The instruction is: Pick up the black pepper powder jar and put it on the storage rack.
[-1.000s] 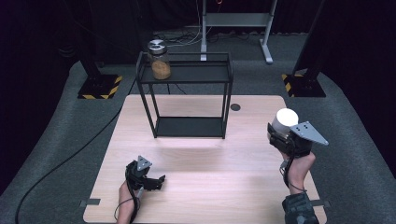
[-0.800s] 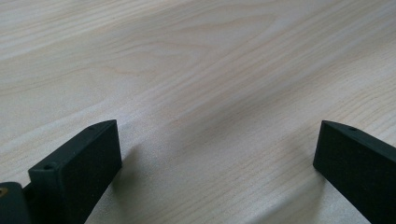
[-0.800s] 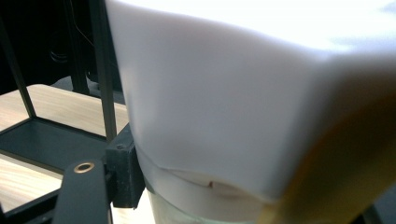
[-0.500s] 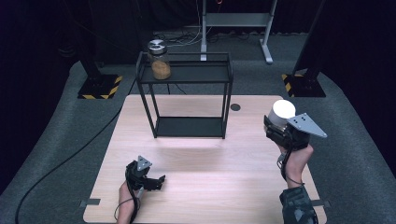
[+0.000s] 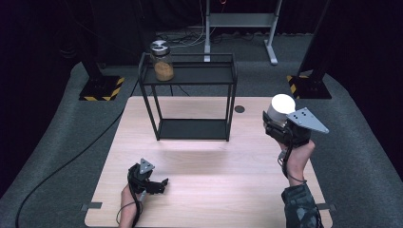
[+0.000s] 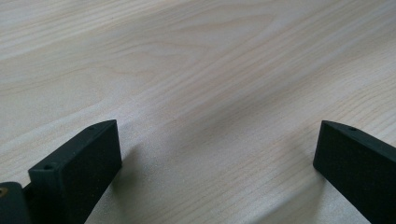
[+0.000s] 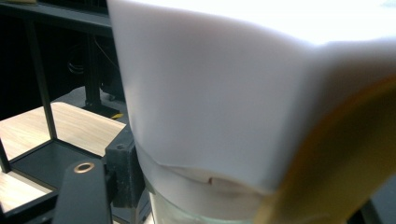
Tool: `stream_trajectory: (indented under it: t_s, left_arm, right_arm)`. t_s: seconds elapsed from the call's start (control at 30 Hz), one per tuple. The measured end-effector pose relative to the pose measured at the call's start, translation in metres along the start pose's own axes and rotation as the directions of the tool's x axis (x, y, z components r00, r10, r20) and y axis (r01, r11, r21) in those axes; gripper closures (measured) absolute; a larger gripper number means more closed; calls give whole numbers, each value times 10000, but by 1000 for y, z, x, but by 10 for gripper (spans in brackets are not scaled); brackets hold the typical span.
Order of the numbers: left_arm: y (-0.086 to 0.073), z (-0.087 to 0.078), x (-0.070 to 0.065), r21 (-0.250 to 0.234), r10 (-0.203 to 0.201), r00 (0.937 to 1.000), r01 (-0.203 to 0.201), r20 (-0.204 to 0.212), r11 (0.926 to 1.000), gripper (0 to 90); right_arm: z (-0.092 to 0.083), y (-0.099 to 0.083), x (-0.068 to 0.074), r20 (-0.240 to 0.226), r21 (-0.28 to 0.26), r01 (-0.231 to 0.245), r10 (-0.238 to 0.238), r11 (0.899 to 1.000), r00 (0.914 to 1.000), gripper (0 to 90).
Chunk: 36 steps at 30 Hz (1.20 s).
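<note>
White-lidded jar (image 5: 281, 108) clamped in right gripper (image 5: 277, 127) fingers, held above counter (image 5: 214, 190) at 3 o'clock of black shelf rack (image 5: 190, 99). Left gripper (image 5: 154, 183) low at 7 o'clock, fingers apart, nothing between.

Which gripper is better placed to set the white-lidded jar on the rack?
Right. The right gripper is shut on the white-lidded jar, held above the table just right of the rack. The left gripper sits low by the near edge, jaws open and empty.
</note>
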State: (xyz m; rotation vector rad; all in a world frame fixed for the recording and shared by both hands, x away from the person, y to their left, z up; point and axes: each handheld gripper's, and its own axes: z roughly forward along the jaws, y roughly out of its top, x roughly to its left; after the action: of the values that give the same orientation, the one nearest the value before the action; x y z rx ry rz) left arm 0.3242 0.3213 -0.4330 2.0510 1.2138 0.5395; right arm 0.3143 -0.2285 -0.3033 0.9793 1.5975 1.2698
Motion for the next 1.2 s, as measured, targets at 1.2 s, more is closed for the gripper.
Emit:
stream_trajectory:
  t_s: [1.2]
  left_arm:
    - [0, 0, 1, 13, 26, 10000, -26, 45, 10000, 3]
  right_arm:
    - [28, 54, 1, -1275, 51, 153, -145, 9999, 9917, 297]
